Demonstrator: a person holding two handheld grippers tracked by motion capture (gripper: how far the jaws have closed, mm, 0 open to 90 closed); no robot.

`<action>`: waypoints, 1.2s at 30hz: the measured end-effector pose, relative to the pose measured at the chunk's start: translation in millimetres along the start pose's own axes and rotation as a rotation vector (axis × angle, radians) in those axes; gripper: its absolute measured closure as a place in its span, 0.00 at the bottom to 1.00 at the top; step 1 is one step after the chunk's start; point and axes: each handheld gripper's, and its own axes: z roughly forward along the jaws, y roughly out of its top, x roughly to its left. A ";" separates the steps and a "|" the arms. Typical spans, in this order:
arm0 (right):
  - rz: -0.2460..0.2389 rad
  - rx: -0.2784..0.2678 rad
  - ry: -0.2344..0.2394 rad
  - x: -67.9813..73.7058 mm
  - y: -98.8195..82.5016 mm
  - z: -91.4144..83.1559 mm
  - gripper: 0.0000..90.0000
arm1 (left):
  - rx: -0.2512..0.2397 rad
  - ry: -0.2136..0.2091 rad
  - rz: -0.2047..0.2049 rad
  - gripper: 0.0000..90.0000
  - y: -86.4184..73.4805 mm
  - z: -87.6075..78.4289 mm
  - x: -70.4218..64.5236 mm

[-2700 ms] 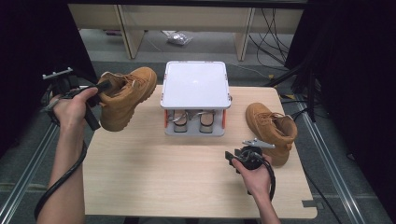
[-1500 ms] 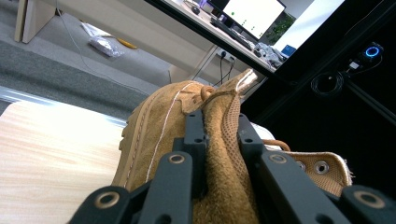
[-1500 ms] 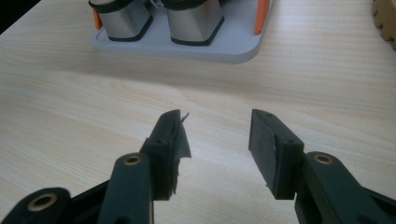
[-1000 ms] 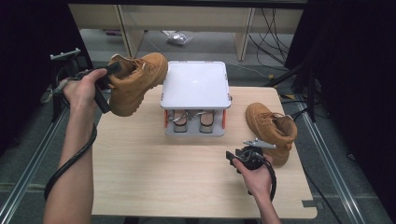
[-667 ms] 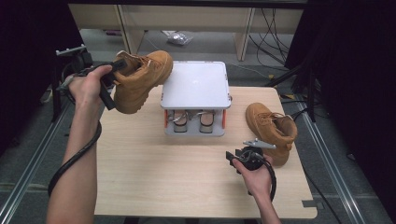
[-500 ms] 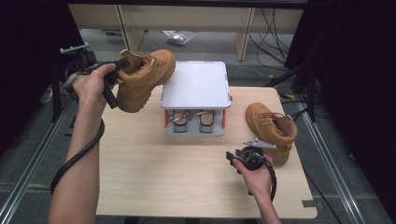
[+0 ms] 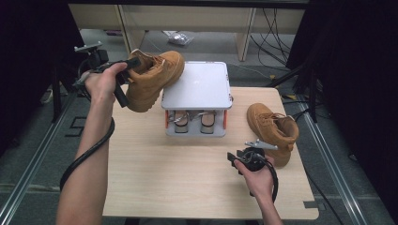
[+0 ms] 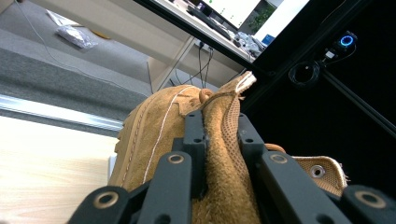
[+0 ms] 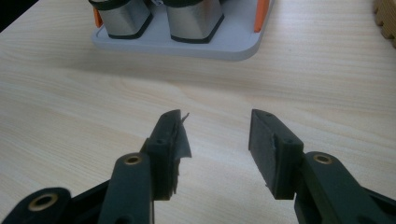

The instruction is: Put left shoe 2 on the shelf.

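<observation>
- Tan suede boot (image 7: pixel 152 79) hanging in the air at the counter's (image 7: pixel 155 173) far-left corner, clamped by its collar in the left hand-held gripper (image 7: pixel 123 70); jaws pinching the collar edge, seen close in the left gripper view (image 8: pixel 219 154).
- Pointing its toe toward the grey stand (image 7: pixel 197 86), long axis slanting across that stand's near-left corner, sole facing down.
- Resting low on the counter near the second boot (image 7: pixel 274 131): right hand-held gripper (image 9: pixel 215 140), jaws apart, gripping nothing.
- Likely needing a short carry rightward onto the stand's flat top; left hand far nearer.
</observation>
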 end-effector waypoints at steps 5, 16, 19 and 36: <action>-0.006 -0.004 0.003 -0.8 -0.4 0.2 0.61 | 0.003 -0.015 0.000 0.87 -0.3 5.7 -4.3; 0.010 -0.008 0.002 -2.4 -1.3 1.8 0.61 | 0.015 -0.018 0.009 0.87 -1.6 20.4 -14.4; 0.014 -0.011 0.010 -2.7 -1.1 1.3 0.61 | 0.015 -0.019 0.010 0.87 -1.0 23.6 -18.1; 0.014 -0.007 0.000 -6.6 -2.0 0.0 0.61 | 0.040 -0.035 0.025 0.87 -8.4 47.5 -36.4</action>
